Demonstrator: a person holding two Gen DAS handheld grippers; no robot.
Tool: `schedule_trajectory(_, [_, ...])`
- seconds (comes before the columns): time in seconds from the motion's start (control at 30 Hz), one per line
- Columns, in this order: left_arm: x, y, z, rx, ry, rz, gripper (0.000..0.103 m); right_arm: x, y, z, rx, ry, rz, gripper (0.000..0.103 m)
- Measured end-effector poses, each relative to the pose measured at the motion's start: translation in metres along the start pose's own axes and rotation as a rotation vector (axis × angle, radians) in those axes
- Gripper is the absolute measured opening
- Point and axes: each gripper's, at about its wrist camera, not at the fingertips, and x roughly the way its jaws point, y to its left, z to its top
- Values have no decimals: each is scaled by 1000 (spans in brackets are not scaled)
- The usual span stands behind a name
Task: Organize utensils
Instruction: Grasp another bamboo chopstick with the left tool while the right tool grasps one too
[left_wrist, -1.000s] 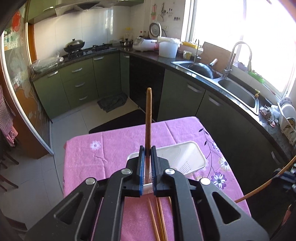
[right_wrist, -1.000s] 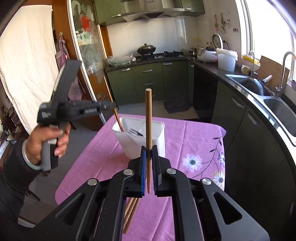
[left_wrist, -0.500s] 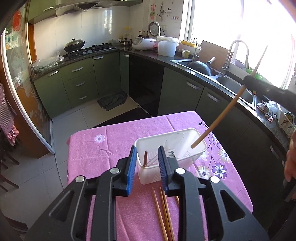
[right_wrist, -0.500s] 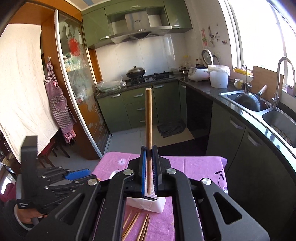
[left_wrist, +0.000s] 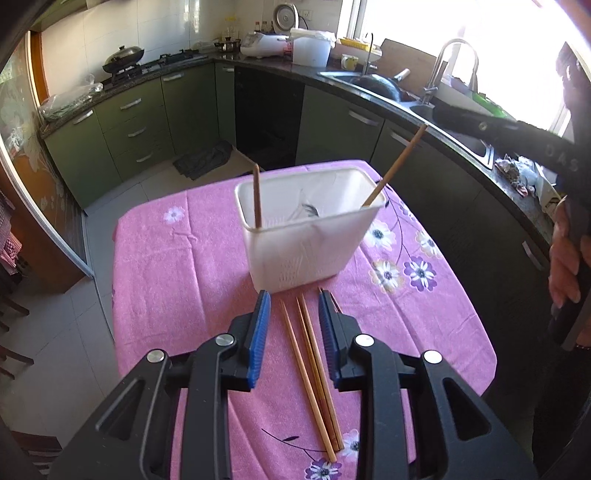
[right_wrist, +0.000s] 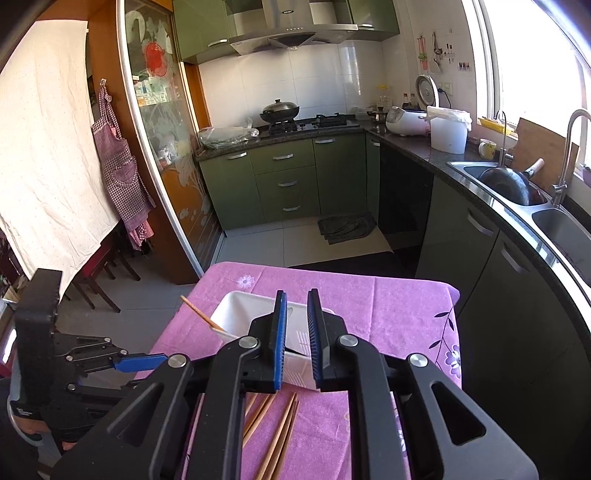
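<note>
Both chopsticks were released: left gripper (left_wrist: 293, 326) and right gripper (right_wrist: 297, 338), jaws opening, were empty. 2 chopsticks (left_wrist: 257, 197) stood in the white holder (left_wrist: 306, 254); apparently 4 loose chopsticks (left_wrist: 314, 376) remained on the tablecloth (left_wrist: 177, 280).

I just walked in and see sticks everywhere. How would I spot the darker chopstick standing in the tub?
Find the pink flowered tablecloth and the white plastic tub on it. The dark chopstick stands nearly upright at the tub's left end; the paler one leans out at the right end, and others lie flat in front.
</note>
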Motion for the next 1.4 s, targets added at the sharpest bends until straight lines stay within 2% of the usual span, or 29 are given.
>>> schedule_trajectory(0.07, [14, -2, -12, -11, 56, -36, 26, -9, 0, -15, -11, 29, -4, 12])
schedule_trajectory(0.13, [30, -4, -24, -19, 102, -39, 26, -8, -3, -34, -16, 91, 13, 12])
schedule_trajectory(0.37, [99, -1, -48, -67, 275, 0, 26, 31, -22, -108, -23, 335, -1, 13])
schedule_trajectory(0.57, [142, 4, -51, -120, 375, 47, 26, 62, -32, -148, -21, 460, 16, 13])
schedule_trajectory(0.73, [156, 4, -46, -133, 391, 90, 26, 77, -32, -158, -25, 506, 31, 13])
schedule_trajectory(0.8, [162, 3, -45, -129, 406, 112, 18, 81, -32, -162, -26, 513, 37, 13])
schedule_trajectory(0.9, [171, -3, -44, -118, 429, 127, 13, 82, -33, -165, -26, 520, 42, 13])
schedule_trajectory(1.17, [181, -17, -39, -83, 449, 156, 9, 88, -38, -167, -23, 560, 31, 13])
schedule_trajectory(1.4, [172, 6, -49, -104, 455, 164, 8, 109, -24, -176, -22, 630, 54, 15])
